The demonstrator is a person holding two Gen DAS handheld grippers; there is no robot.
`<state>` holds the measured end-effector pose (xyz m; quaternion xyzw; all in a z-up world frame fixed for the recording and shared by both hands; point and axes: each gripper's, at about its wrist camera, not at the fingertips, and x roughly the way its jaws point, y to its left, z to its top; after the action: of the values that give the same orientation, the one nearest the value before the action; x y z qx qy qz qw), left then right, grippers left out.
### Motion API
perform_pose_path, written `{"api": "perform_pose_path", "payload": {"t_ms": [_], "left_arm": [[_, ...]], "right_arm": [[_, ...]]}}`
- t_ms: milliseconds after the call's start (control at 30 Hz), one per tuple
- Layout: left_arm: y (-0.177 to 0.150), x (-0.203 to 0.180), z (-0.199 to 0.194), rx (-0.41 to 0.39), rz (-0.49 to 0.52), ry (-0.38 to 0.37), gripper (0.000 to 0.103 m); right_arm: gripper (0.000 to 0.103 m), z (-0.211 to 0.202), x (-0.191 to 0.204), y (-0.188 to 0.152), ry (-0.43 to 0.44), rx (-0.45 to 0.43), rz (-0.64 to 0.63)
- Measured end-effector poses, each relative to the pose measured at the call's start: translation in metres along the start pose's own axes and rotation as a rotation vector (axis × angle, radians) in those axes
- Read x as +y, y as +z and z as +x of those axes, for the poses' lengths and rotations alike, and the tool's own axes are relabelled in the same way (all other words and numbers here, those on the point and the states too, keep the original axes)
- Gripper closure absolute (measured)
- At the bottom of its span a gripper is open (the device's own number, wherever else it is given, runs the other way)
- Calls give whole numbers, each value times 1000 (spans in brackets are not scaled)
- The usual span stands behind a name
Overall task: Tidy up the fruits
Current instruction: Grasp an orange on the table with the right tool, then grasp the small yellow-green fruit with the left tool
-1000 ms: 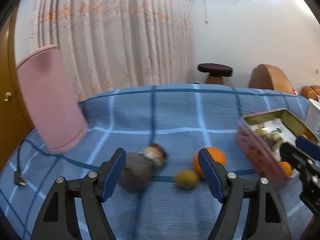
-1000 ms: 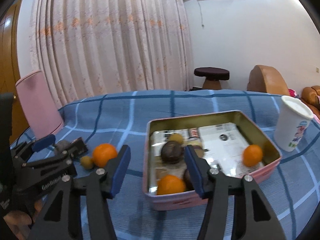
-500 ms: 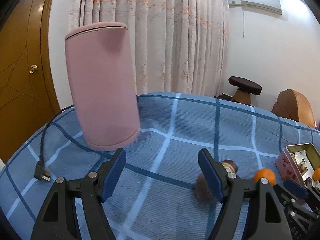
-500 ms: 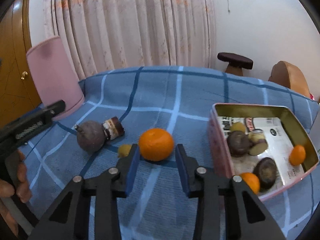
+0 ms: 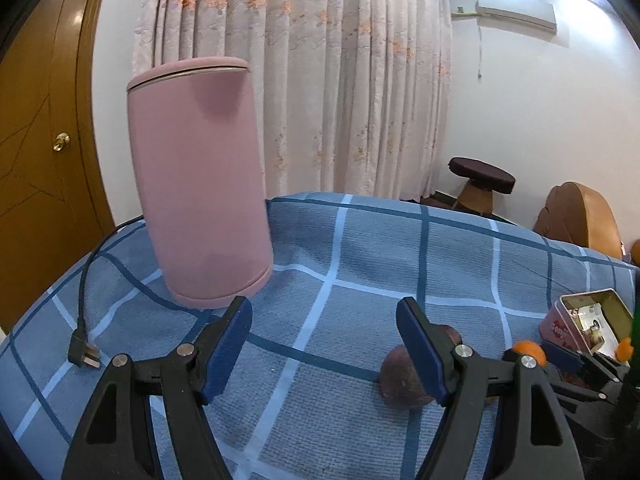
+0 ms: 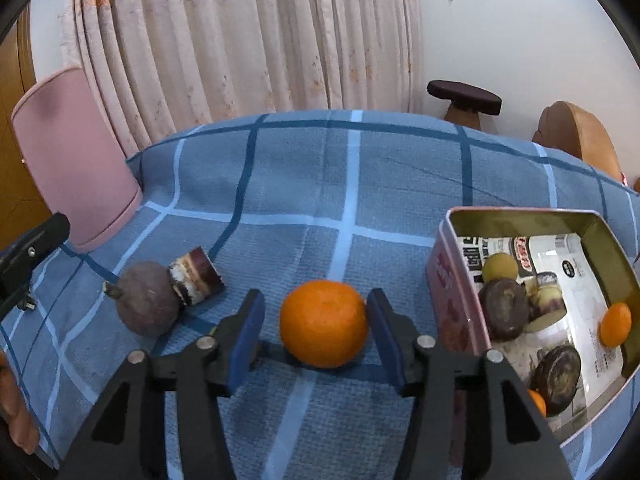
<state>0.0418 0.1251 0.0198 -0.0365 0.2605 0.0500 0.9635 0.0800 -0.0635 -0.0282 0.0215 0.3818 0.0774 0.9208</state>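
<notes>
Landmark: the pink tin (image 6: 536, 312), which stands open on the blue checked cloth (image 6: 340, 184).

Far to the left of the tin, a tall pink cylinder (image 5: 200, 184) stands upright on the cloth, with a black plug (image 5: 82, 354) and its cord lying left of it. The left gripper (image 5: 324, 344) hovers near the cylinder's base with its jaws spread wide and nothing between them.

Left of the tin, a dark purple fruit (image 6: 146, 304) lies on the cloth, touching a cut piece with a purple rind (image 6: 196, 276).

Just left of the tin, the orange (image 6: 324, 324) rests on the cloth between the fingers of the right gripper (image 6: 316, 332). The jaws are narrowed around it; the right pad (image 6: 382, 332) touches the peel, and a small gap shows at the left pad. The grip is not closed.

Inside the tin lie a yellow fruit (image 6: 500, 268), two dark round fruits, cut pieces and a small orange (image 6: 616, 324) by the right wall.
</notes>
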Motion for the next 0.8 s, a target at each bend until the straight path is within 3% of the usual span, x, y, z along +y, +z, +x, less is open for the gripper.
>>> {"api": "perform_pose_path", "payload": {"t_ms": [67,100,267,400,567,633,800], "left_arm": [[-1,-4,-1,-7,17,-10,27],[-1,-7,-2,-9,26,-16,27],[-2,-15,-7,-36,64,-46,27],[-2,-21,-13,-58,92,-97,27],[-11,-49,-21,-19,163,-332,27],[-18,-66,-16,31,194,-369,27],[-34,-117,1,95,349,-302,28]], "right_arm": [[48,3,2,1,-18,13,-17],[55,3,2,1,-29,16,-24],[57,-2,6,-3,-43,6,-84],[57,-25,0,-10,5,-78,-58],[57,-66,-16,-19,-31,-203,-52],[57,-76,-29,-22,-46,-223,-24],[57,-79,-53,-21,-28,-217,44]]}}
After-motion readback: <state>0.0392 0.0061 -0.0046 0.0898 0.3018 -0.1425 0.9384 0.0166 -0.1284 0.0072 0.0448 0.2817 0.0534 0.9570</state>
